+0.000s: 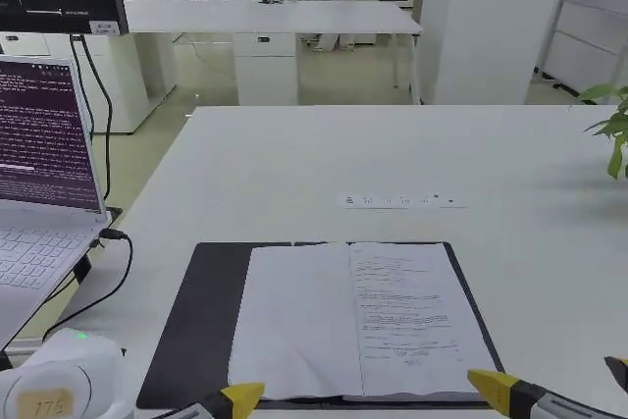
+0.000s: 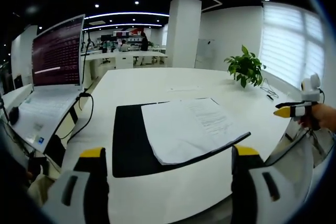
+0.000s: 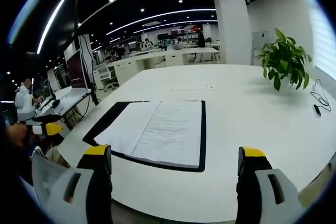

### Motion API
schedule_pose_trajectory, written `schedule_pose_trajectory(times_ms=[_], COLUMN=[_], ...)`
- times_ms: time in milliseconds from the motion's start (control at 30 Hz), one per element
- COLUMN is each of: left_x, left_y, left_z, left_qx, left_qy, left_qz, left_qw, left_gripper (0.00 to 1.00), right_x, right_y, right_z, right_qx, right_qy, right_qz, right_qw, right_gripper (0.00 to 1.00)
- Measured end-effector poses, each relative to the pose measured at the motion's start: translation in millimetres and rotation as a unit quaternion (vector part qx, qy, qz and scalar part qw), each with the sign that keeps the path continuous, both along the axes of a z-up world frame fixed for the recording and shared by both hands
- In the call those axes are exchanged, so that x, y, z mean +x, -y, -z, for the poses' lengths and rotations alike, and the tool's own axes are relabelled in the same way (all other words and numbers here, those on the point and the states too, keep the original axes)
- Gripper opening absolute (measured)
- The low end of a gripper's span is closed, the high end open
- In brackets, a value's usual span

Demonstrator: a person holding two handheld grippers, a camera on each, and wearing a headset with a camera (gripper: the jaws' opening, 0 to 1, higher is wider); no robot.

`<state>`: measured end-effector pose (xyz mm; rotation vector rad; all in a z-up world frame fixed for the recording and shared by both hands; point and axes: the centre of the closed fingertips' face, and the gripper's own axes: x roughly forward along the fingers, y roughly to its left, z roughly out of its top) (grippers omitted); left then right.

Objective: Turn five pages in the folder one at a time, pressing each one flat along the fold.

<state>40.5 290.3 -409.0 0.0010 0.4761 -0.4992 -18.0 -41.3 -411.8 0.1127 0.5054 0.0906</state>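
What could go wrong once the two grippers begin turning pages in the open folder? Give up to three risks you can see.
1. The printed right page lies thin and flat. The right gripper, its jaws wide open, may pinch several sheets or crease one.
2. The folder lies close to the near edge of the table, so a pull might slide it off.
3. The cable from the laptop runs beside the folder's left side, and the left gripper could snag it.

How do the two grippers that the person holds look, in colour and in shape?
They are alike. The left gripper has two broad jaws with yellow tips, black inner faces and pale grey outer shells, each shell with a dark slot. The right gripper has the same build and colours. In the head view the yellow tips look wedge-shaped.
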Motion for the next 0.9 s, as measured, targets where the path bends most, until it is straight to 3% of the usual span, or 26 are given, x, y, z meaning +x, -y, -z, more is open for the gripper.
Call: schedule_pose_trajectory(times_ms=[33,133,400,833,900], left_x=[-0.7,-3.2,-3.4,-0.3,-0.9], left_y=[1.4,2.7,-0.7,15.4,20.5], left_z=[-0.7,1.4,8.9,14.1,16.2], left_qx=[0.005,0.022,0.039,0.044,0.044], left_qy=[0.008,0.011,0.004,0.000,-0.006], left_qz=[0.006,0.016,0.017,0.034,0.042], left_qw=[0.9999,0.9996,0.9991,0.9984,0.9982], left_gripper=[0.99,0.99,0.99,0.99,0.94], right_x=[-0.9,-2.8,-1.9,-2.3,-2.6], right_y=[-0.5,-1.1,0.8,1.7,2.7], right_z=[1.4,3.9,7.9,12.2,13.2], right_qx=[-0.003,-0.002,0.000,-0.001,-0.001], right_qy=[-0.001,-0.006,-0.007,-0.006,-0.007], right_qz=[-0.005,-0.010,-0.012,-0.015,-0.015], right_qw=[1.0000,0.9999,0.9999,0.9999,0.9999], right_gripper=[1.00,1.00,0.99,0.98,0.98])
